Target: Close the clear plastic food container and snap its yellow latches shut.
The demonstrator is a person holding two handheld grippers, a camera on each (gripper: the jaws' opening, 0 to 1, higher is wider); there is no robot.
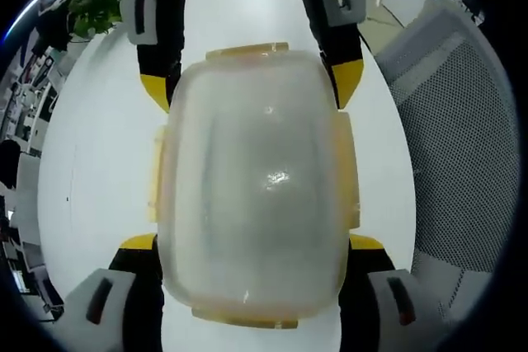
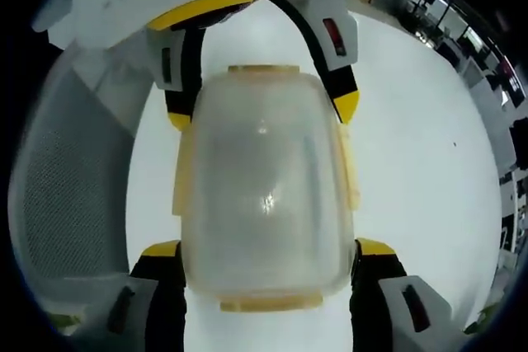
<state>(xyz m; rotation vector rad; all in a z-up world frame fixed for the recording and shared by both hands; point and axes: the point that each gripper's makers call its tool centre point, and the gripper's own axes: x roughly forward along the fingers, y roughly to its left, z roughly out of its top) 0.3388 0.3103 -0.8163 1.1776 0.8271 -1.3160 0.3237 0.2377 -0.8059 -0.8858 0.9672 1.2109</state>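
Holding the clear container (image 1: 256,195) between both grippers comes first here: it lies on the white surface (image 1: 99,171), with the left gripper (image 1: 252,257) at one end and the right gripper (image 2: 268,261) at the opposite end. In each view, that gripper's own yellow-tipped jaws stand wide apart, one at each side of the box near its end; I cannot tell whether the tips touch the plastic, and neither pair seems clamped on anything. The lid appears to be seated already, so the step in hand is probably the latches (image 1: 157,175). These pale yellow tabs run along the long sides and both ends; whether any has clicked home is not clear.

To do it well, I would brace one end with one gripper while the other presses a single latch flat against the wall, working opposite pairs in turn so the lid stays level. Pushing sideways on smooth plastic risks sliding the box toward the mesh chair (image 1: 462,162).
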